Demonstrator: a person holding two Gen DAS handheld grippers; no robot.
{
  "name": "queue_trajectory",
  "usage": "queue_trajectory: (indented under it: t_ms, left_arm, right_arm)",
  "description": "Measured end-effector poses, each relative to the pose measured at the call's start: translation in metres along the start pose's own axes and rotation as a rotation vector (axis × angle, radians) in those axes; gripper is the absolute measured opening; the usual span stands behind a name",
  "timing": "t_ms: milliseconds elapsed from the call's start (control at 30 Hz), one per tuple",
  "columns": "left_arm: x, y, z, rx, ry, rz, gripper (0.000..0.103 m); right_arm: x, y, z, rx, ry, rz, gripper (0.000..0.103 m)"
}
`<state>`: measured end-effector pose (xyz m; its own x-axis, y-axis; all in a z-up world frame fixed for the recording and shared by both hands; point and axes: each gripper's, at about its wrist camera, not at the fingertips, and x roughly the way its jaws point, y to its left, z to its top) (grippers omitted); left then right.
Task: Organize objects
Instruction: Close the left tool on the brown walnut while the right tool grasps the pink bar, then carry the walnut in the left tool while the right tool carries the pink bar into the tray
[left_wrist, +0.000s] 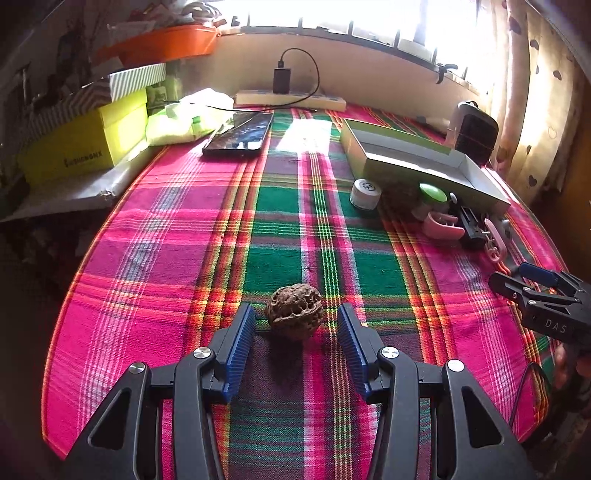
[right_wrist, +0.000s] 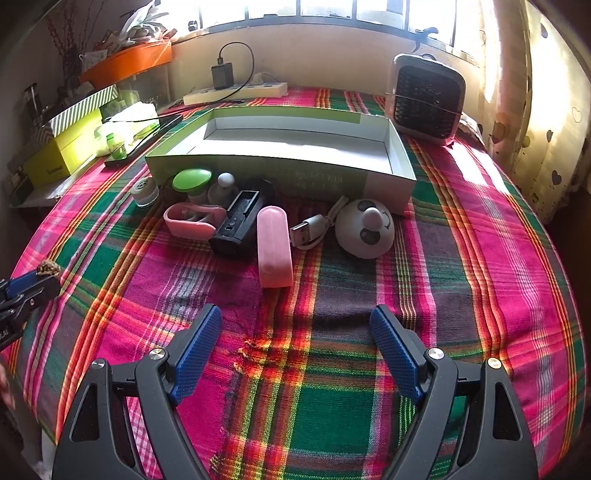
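Observation:
A brown wrinkled walnut (left_wrist: 294, 309) lies on the plaid cloth between the open fingers of my left gripper (left_wrist: 296, 319), with a gap on each side. It also shows in the right wrist view (right_wrist: 48, 268) at the far left. My right gripper (right_wrist: 295, 323) is open and empty above the cloth, short of a pink case (right_wrist: 274, 246), a black box (right_wrist: 239, 223), a pink clip (right_wrist: 190, 220), a white panda dome (right_wrist: 365, 229) and a USB cable (right_wrist: 314, 226). An open empty cardboard box (right_wrist: 398, 155) stands behind them.
A green-lidded jar (right_wrist: 192, 181) and a small white jar (right_wrist: 146, 192) stand by the box's left end. A phone (left_wrist: 240, 133) lies at the back. A small fan (right_wrist: 426, 99) stands back right, a power strip (right_wrist: 236, 94) by the wall, yellow boxes (left_wrist: 81, 147) on the left.

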<state>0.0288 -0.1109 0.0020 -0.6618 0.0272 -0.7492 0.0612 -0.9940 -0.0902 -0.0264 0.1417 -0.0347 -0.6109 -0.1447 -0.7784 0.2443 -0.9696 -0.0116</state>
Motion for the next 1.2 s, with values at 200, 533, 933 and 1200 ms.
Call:
queue_trajectory:
  t_ms: [200, 533, 933, 1200]
  left_arm:
    - [0.001, -0.002, 0.002, 0.014, 0.001, 0.009, 0.033]
    - [0.005, -0.012, 0.005, 0.045, 0.003, -0.003, 0.03]
    - [0.008, -0.025, 0.008, 0.073, 0.007, -0.009, 0.03]
    - [0.012, -0.043, 0.011, 0.105, 0.009, -0.04, 0.03]
  right_arm:
    - [0.007, -0.001, 0.011, 0.005, 0.003, 0.001, 0.075]
    - [0.009, -0.002, 0.018, 0.006, 0.002, -0.002, 0.056]
    - [0.008, 0.007, 0.019, -0.034, -0.01, 0.03, 0.022]
    - [0.002, 0.006, 0.013, -0.034, -0.018, 0.046, 0.019]
